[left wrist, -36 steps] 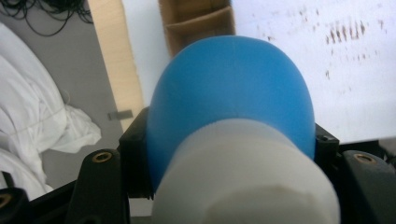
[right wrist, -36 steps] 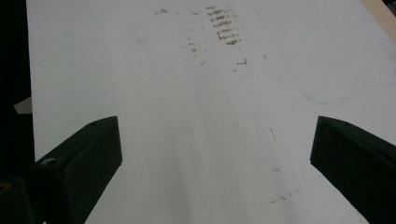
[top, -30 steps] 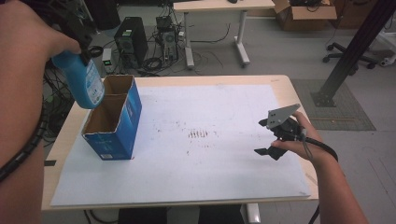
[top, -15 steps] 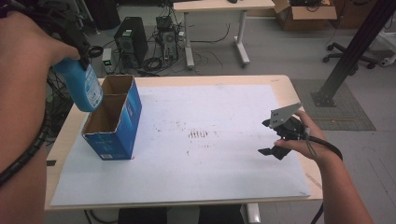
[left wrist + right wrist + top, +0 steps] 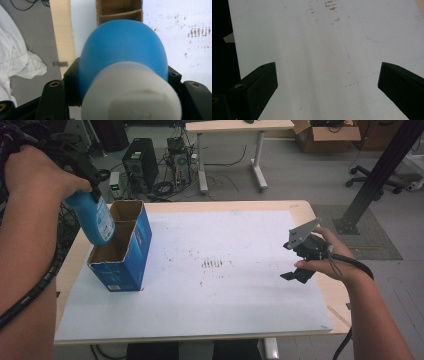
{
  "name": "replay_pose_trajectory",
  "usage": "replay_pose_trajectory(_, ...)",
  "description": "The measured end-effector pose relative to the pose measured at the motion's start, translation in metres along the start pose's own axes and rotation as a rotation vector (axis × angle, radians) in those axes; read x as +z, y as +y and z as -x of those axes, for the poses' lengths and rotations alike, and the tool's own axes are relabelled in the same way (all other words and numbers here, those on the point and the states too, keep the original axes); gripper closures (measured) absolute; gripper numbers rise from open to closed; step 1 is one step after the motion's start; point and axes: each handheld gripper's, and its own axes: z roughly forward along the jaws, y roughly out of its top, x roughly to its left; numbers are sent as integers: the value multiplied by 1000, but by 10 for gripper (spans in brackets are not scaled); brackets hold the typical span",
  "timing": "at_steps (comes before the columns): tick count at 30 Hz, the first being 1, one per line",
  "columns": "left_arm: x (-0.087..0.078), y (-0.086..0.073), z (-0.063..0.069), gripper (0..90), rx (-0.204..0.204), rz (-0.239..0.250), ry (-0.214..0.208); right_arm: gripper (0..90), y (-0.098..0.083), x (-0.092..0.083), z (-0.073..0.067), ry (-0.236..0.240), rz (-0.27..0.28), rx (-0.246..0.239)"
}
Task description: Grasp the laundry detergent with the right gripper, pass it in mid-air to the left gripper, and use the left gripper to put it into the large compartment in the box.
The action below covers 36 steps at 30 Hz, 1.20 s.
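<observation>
Hanging over the box (image 5: 122,247) at the desk's (image 5: 300,210) left edge, the bottle (image 5: 95,220) is clamped in the left tongs (image 5: 120,82); the right tongs (image 5: 298,270) gape apart near the right edge.

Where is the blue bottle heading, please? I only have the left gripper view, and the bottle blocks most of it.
Observer: The blue bottle hangs over the blue cardboard box, tilted, its base at the near compartment.
Operator: Is the right claw busy?
Observer: No, the right claw is open over the white table cover, holding nothing.
Operator: Anything else on the table?
Observer: Just brown smudges mid-sheet.
</observation>
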Motion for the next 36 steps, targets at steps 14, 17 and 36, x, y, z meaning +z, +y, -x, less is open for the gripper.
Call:
replay_pose_trajectory(14,20,0,-2,379,-5,-6,-14,29,23,-5,4,27,-55,-28)
replay_pose_trajectory(17,25,0,-2,379,2,-10,-13,29,23,-4,5,31,-57,-26)
replay_pose_trajectory(36,67,-4,7,379,18,-36,-31,29,27,-1,6,35,-60,-30)
